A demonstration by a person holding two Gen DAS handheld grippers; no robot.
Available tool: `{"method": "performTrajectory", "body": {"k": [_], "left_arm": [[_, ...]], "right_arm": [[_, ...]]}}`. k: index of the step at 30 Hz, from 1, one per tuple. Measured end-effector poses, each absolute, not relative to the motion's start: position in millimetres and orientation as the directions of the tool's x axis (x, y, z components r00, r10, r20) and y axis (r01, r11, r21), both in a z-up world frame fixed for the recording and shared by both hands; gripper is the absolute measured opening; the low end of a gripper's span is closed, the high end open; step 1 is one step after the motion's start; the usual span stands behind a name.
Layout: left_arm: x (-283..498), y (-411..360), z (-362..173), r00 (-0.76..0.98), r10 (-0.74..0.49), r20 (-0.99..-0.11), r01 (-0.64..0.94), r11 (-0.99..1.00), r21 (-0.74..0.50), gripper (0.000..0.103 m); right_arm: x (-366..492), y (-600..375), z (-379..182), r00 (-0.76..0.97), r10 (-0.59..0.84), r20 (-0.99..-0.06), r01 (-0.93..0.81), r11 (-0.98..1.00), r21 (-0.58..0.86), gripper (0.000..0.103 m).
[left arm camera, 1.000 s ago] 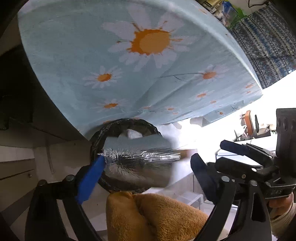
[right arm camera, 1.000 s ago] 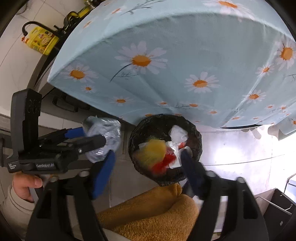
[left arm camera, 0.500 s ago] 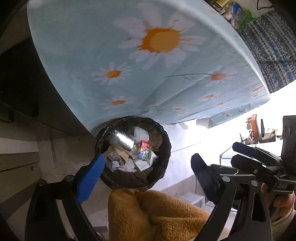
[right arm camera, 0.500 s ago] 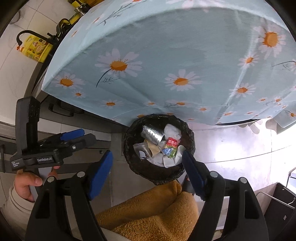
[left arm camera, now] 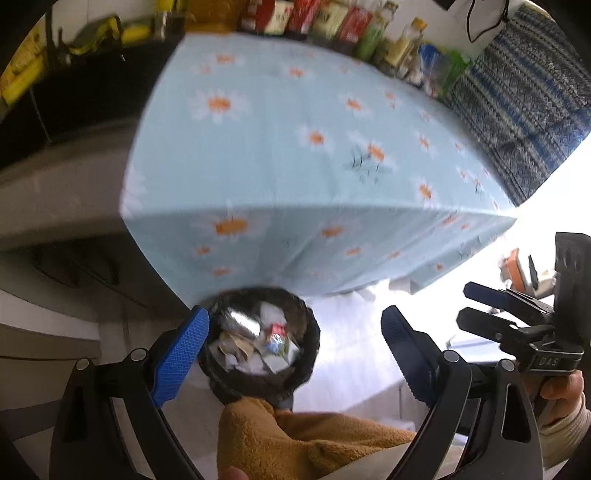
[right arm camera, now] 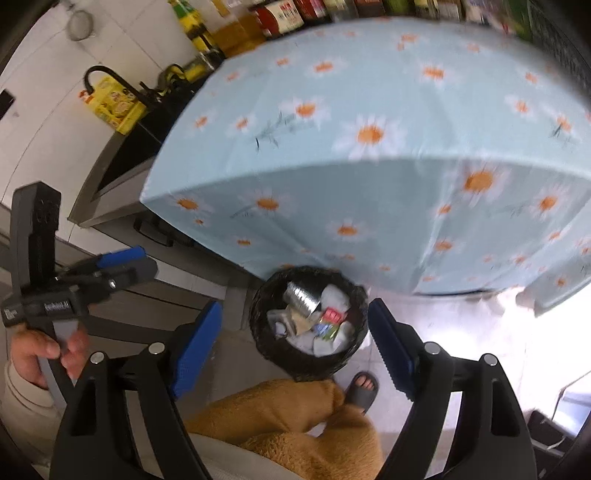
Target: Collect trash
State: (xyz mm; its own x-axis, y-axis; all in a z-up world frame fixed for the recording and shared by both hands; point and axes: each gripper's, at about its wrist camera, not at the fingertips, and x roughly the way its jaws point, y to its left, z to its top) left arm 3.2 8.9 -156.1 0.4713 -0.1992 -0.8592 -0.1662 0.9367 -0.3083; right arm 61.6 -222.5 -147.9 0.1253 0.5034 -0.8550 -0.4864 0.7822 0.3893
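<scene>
A black woven trash basket stands on the floor below the table edge. It holds a crumpled silver foil wrapper, white paper scraps and small colourful packets. My left gripper is open and empty, raised above the basket; it also shows at the left of the right wrist view. My right gripper is open and empty above the basket; it also shows at the right of the left wrist view.
A table with a light blue daisy tablecloth fills the upper view. Bottles and packets line its far edge. A dark counter is to the left. The person's orange trouser leg and sandalled foot are beside the basket.
The left gripper let go of the silver foil wrapper, which now lies in the basket; the right dropped a yellow-red item. Both grippers have risen, so the tabletop is now visible.
</scene>
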Motion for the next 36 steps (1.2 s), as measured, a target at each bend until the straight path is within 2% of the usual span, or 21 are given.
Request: {"method": "performTrajectory", "body": {"k": [5,6,8,12,20,24,36], "left_arm": [[-5.7,0.7,-119.3,0.531,-0.177,-0.829,-0.171,0.936,-0.309,0.092],[-7.7,-1.6,-109.6,0.541,-0.178,-0.822,-0.166,0.935,-0.312,0.092],[-10.8,-5.9,-92.9,0.558,-0.167,-0.813,-0.157,0.941,-0.301,0.092],[-15.7,-16.0,-63.3,0.598,-0.122,-0.792,-0.136,0.959,-0.250,0.096],[-20.4,-22.5,-13.0,0.669,-0.120,-0.733,-0.147,0.946,-0.289,0.096],[-20.3,-34.4,7.0,0.695,-0.075,-0.715,-0.138,0.962,-0.236,0.096],[-17.4,-51.2,22.7,0.687,-0.040,-0.725,-0.161,0.965,-0.206,0.096]], "right_arm": [[66.4,-239.8,-114.1,0.199,0.534,-0.822,-0.514,0.771,0.376,0.082],[66.4,-241.8,-104.0,0.220,0.538,-0.814,-0.529,0.767,0.364,0.084],[65.7,-243.6,-88.5,0.253,0.544,-0.800,-0.559,0.757,0.339,0.096],[66.9,-254.4,-52.9,0.317,0.581,-0.750,-0.591,0.739,0.323,0.098],[74.1,-258.5,-6.9,0.376,0.623,-0.686,-0.621,0.719,0.313,0.098],[73.3,-262.9,16.7,0.411,0.629,-0.660,-0.635,0.717,0.288,0.098],[82.7,-282.7,38.8,0.458,0.626,-0.631,-0.622,0.733,0.276,0.098]]}}
